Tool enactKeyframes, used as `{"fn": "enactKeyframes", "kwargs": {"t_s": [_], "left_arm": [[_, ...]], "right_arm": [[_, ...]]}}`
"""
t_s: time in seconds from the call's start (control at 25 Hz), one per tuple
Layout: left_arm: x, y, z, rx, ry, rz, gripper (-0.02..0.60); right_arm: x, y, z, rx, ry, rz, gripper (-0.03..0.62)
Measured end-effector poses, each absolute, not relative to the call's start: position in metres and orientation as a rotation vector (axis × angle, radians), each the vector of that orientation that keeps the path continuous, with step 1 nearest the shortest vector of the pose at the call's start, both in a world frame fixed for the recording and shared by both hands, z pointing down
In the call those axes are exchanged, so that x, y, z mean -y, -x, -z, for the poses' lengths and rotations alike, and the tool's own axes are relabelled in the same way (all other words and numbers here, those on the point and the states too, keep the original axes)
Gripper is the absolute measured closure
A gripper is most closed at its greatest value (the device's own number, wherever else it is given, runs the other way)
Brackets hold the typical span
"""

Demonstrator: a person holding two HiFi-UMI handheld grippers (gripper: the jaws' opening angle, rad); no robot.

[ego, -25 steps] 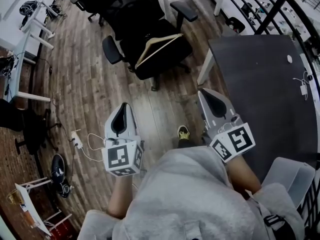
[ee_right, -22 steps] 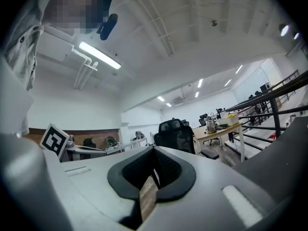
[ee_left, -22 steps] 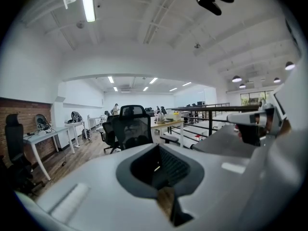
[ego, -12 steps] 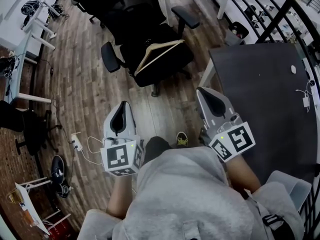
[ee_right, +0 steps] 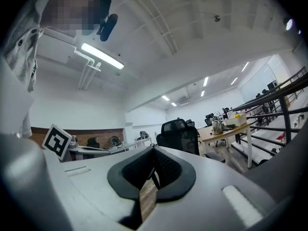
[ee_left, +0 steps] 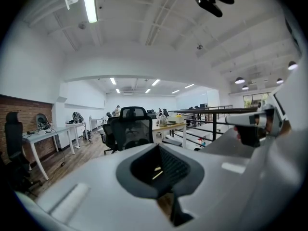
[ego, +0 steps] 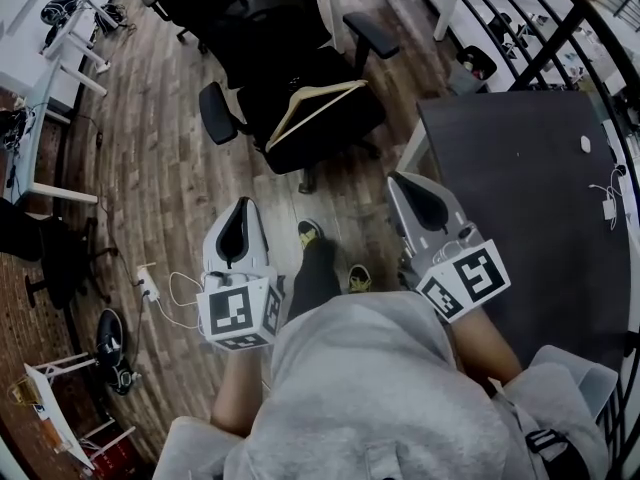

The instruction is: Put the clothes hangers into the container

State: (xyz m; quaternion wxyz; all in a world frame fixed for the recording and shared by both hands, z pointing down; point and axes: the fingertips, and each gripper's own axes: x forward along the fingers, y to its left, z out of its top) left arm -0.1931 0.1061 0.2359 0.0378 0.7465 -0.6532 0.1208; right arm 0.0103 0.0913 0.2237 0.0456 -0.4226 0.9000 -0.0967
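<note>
So, head view first: the person had stepped forward over the last second. A yellow shoe (ego: 309, 230) had swung out between the two grippers, where only floor (ego: 170, 168) showed a moment earlier. The black chair (ego: 270, 58) sat a touch lower in frame, so a bit closer. The wooden hanger (ego: 315, 108) lay across the chair seat, same spot as before, untouched. The left gripper (ego: 244, 208) and right gripper (ego: 402, 181) were held out side by side, both well short of the chair. The dark tabletop (ego: 520, 188) was off to the right. A pale bin (ego: 590, 363) poked in at the bottom right corner beside the person. My guess is that's the container, but I can't be sure.

Left gripper view: the fingers (ee_left: 178, 170) were clenched together with nothing between them, aimed at the chair. The right gripper showed at the right edge.

Right gripper view: same deal, fingers squeezed together and empty, chair ahead, with the left gripper's marker cube (ee_right: 57, 141) off to the left.

What it means, I reckon: this was just the walk-up. Nothing had been picked up yet. A gripper would need to spread its fingers before going for the hanger, then carry it back to the bin.
</note>
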Motion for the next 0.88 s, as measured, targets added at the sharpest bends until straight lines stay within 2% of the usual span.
{"fn": "enactKeyframes", "kwargs": {"t_s": [0.48,0.88], "left_arm": [[-0.067,0.193,-0.249,1.908,-2.362,-0.361,0.571],[0.019,0.212,-0.259,1.838,-2.367,-0.333,0.571]], "right_arm": [[-0.056,0.005,-0.228,-2.774,1.304,0.26,0.595],[0.026,0.026,-0.232,-2.793,1.348,0.295,0.595]]}}
